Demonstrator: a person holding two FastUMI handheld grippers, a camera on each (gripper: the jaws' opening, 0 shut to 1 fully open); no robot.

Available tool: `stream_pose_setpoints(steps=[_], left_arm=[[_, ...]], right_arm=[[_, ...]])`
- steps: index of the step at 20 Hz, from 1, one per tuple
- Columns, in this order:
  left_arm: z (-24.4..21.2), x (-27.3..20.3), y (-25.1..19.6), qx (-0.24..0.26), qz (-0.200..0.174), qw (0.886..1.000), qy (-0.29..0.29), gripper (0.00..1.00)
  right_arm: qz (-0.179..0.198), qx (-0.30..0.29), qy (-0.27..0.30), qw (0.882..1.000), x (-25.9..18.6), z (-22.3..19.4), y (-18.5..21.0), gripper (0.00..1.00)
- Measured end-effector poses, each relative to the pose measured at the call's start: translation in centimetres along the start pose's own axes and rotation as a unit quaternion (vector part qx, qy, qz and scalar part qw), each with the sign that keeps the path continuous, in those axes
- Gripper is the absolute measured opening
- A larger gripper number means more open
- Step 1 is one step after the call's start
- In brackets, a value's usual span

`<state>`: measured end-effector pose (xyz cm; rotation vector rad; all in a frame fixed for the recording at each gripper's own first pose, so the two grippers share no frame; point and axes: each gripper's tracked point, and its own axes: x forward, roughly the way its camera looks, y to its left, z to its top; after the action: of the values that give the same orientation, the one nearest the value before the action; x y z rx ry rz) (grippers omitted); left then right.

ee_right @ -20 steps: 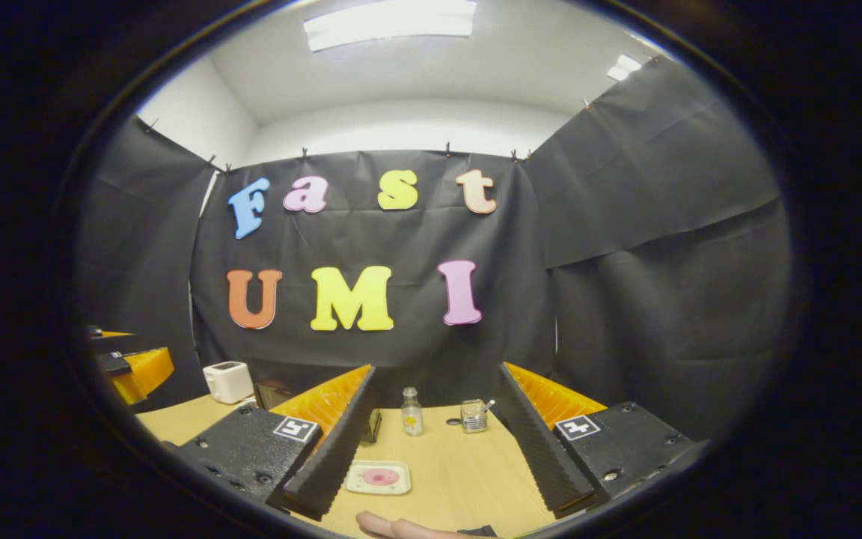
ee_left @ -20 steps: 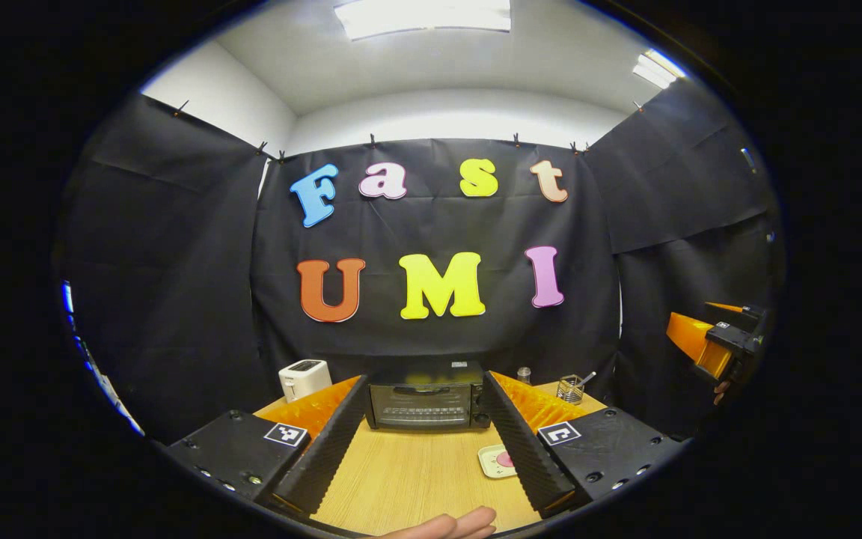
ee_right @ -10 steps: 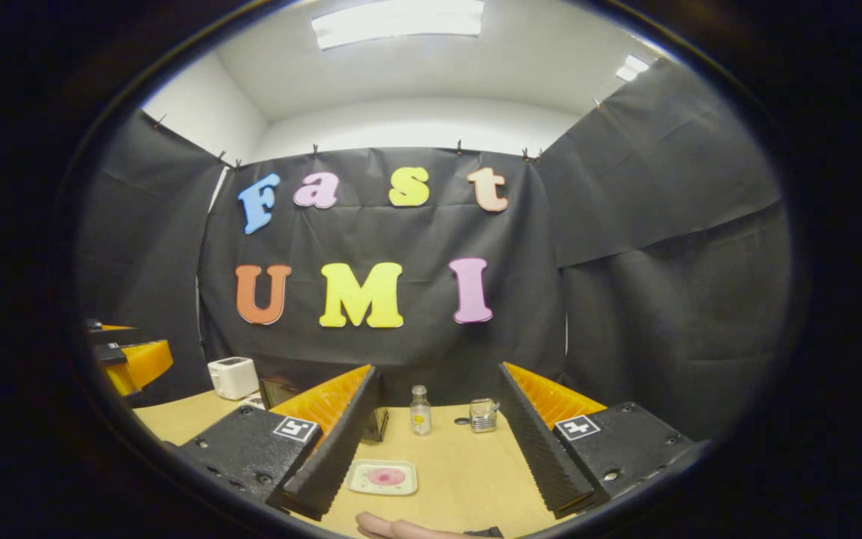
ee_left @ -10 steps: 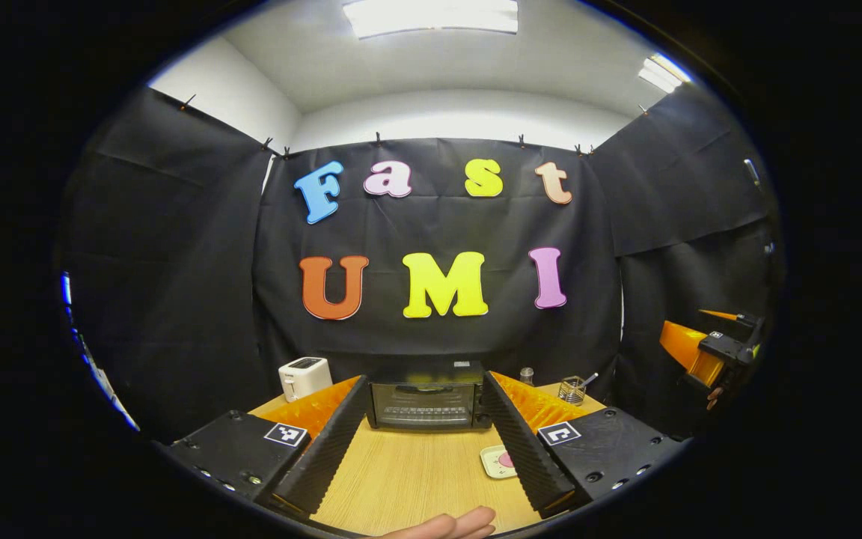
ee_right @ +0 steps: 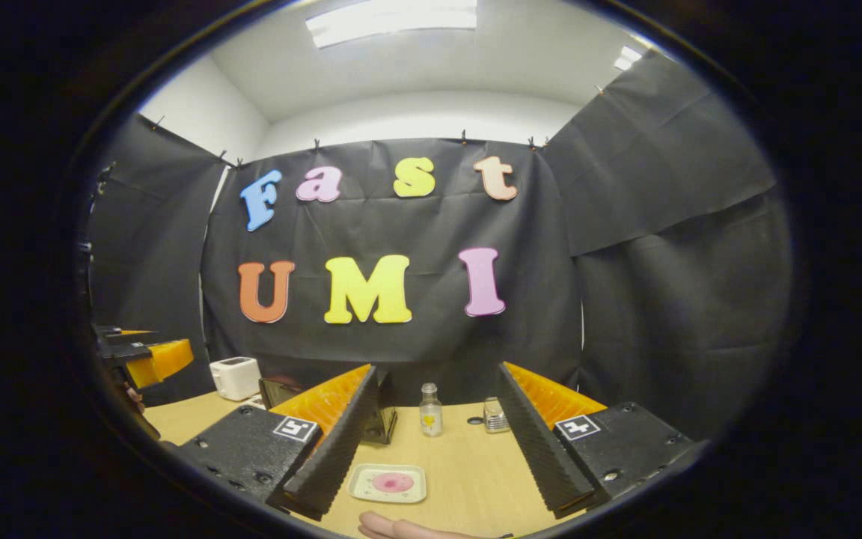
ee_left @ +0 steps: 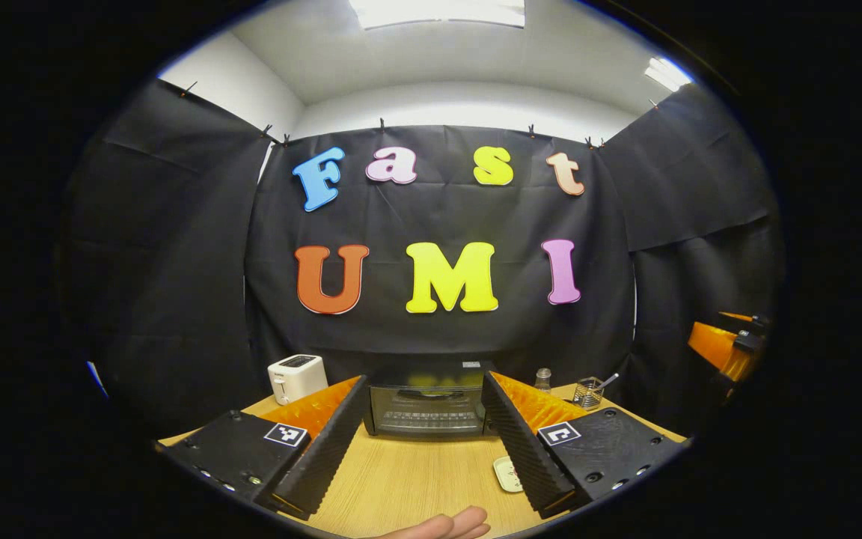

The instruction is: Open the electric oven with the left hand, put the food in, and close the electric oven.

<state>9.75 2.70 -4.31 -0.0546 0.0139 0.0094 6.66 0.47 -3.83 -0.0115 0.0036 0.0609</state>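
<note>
Left gripper view: the left hand-held gripper (ee_left: 425, 438) is held wide open with nothing between its fingers, aimed straight at the electric oven (ee_left: 426, 400), which is framed larger and higher than a second ago, so an advance toward the door is inferred. The oven is seen at the back of the desk (ee_left: 416, 479), against the black wall, door shut and facing the camera, its long axis running side to side and the handle bar lying along that axis near the door's top edge. A white toaster (ee_left: 296, 377) is seen to its left, a small bottle (ee_left: 543, 378) and a wire holder (ee_left: 590, 392) to its right. The plate (ee_left: 507, 473) is now half hidden behind the right-hand finger; a fingertip (ee_left: 452, 524) is caught at the bottom edge. Opening is judged not yet begun, with the handle well apart from the fingers. Right gripper view: the right hand-held gripper (ee_right: 435, 442) is likewise spread wide and empty. The plate (ee_right: 387, 483), carrying a flat pink food item (ee_right: 392, 481), is seen on the desk between its fingers, nearer than before, lying flat with its longer side across the view. The other gripper (ee_right: 148, 358) is visible far left. Readiness for a pickup once the door is down is suggested.
</note>
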Motion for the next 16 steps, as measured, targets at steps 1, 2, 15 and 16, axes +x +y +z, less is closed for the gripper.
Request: stream_pose_setpoints(steps=[1, 2, 15, 16], left_arm=[[-0.5, 1.6, 0.0, -0.003, -0.003, 1.000, 0.003, 0.96], [-1.0, 3.3, 0.0, -0.006, -0.003, 1.000, 0.011, 0.96], [-14.0, 24.5, -1.6, 0.001, -0.032, 0.980, 0.196, 0.96], [-15.3, 25.2, -1.5, 0.006, -0.029, 0.976, 0.217, 0.96]], right_arm=[[0.000, -0.003, -0.003, 1.000, 0.5, 0.1, -0.2, 0.96], [-0.001, -0.006, -0.005, 1.000, 0.9, -0.1, -0.5, 1.00], [-0.014, -0.071, -0.021, 0.997, 4.6, -1.0, -5.6, 0.96], [-0.017, -0.074, -0.018, 0.997, 4.9, -1.2, -6.0, 0.96]])
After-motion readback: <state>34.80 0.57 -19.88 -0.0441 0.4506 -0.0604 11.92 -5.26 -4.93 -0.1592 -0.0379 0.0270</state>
